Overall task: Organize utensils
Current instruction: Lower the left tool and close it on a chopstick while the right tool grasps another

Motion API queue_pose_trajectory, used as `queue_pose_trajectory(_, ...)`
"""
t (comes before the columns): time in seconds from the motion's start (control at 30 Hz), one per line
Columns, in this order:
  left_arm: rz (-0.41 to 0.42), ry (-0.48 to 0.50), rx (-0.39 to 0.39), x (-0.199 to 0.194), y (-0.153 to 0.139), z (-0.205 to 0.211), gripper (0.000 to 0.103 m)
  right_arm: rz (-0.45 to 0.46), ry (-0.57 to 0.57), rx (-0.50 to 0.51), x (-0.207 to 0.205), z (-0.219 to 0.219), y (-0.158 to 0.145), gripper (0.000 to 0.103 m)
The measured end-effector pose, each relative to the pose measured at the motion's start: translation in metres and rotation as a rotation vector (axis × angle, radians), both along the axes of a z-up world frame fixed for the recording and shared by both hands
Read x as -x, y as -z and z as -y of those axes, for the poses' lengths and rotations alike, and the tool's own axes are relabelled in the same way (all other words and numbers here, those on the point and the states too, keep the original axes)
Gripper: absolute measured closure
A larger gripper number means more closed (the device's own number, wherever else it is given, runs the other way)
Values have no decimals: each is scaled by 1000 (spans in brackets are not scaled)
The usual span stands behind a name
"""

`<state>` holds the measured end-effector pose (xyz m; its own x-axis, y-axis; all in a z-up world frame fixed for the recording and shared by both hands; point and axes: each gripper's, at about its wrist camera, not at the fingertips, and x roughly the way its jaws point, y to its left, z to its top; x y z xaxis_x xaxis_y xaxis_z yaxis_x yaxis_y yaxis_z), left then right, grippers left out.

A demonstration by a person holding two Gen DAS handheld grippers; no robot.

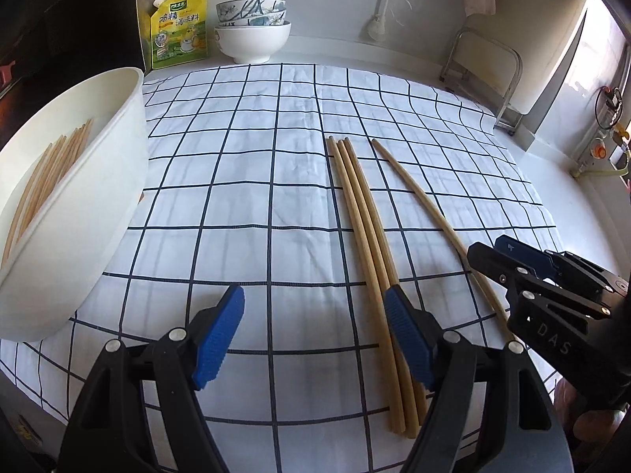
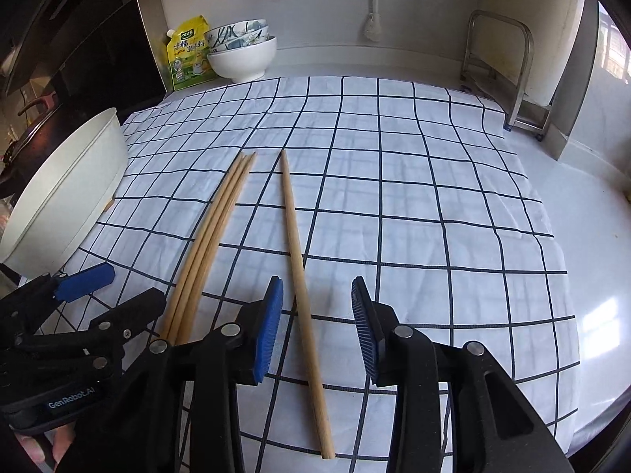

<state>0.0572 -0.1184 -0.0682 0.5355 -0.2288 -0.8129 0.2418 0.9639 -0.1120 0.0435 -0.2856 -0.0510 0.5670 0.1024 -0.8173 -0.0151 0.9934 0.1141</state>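
Note:
Three wooden chopsticks [image 1: 364,216] lie side by side on the checked cloth; they also show in the right wrist view [image 2: 213,232]. A single chopstick [image 2: 297,268] lies apart to their right, also in the left wrist view [image 1: 426,201]. My left gripper [image 1: 313,335] is open and empty, its right finger by the three chopsticks. My right gripper [image 2: 317,327] is open, low over the cloth, its fingers on either side of the single chopstick without touching it. A large white bowl [image 1: 90,213] at the left holds several chopsticks [image 1: 43,185].
Stacked bowls [image 1: 252,35] and a yellow seasoning pouch [image 1: 179,29] stand at the back left by the wall. A metal rack [image 2: 508,79] stands at the back right. The white-and-navy cloth [image 2: 414,181] covers the white counter.

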Motion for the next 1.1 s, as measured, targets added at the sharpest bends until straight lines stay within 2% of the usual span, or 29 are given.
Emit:
queue_pose_trajectory(0.37, -1, -5, -44, -8, 6, 8, 29, -1, 18, -14, 0, 5, 0, 68)
queue_pose_trajectory(0.53, 2, -27, -113, -12, 9, 12, 29, -1, 20, -15, 0, 5, 0, 67)
queue_pose_trajectory(0.93, -7, -54, -111, -10, 9, 0, 29, -13, 4, 27, -2, -1, 5, 67)
queue_pose_trajectory(1.1, 1, -48, -116, -19, 11, 7, 24, -13, -9, 70, -3, -7, 8, 67)
